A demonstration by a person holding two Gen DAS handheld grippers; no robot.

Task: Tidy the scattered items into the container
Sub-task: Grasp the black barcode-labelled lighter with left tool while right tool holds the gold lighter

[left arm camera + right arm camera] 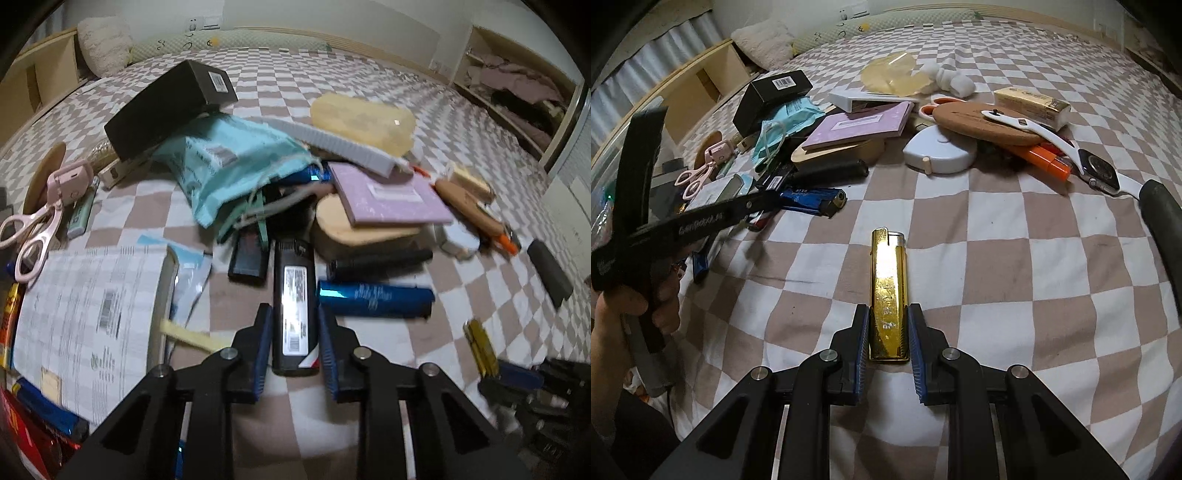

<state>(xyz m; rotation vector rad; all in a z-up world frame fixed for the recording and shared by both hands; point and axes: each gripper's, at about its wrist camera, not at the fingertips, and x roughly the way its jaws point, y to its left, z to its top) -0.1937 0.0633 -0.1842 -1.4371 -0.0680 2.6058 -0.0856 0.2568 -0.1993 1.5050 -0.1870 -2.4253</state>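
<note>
Black gripper (888,332) frames, blue ribbed pads (862,347), silver screws, bare-skinned hand (613,314)

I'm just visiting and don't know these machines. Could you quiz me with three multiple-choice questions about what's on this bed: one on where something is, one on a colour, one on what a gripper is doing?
1. Where does the pink booklet lie?
A. On top of the pale wooden piece
B. Under the pillow
C. Inside the black box

2. What colour is the lighter between the right gripper's fingers?
A. Red
B. Gold
C. Green

3. What is the left gripper doing?
A. Hanging wide open above bare bedspread
B. Gripping the pink scissors
C. Closed on a black lighter with a white label

Answers:
1. A, the booklet rests across the wooden piece in the pile.
2. B, its shiny body is gold with a silver top.
3. C, both blue pads press against the black lighter's sides.
</note>
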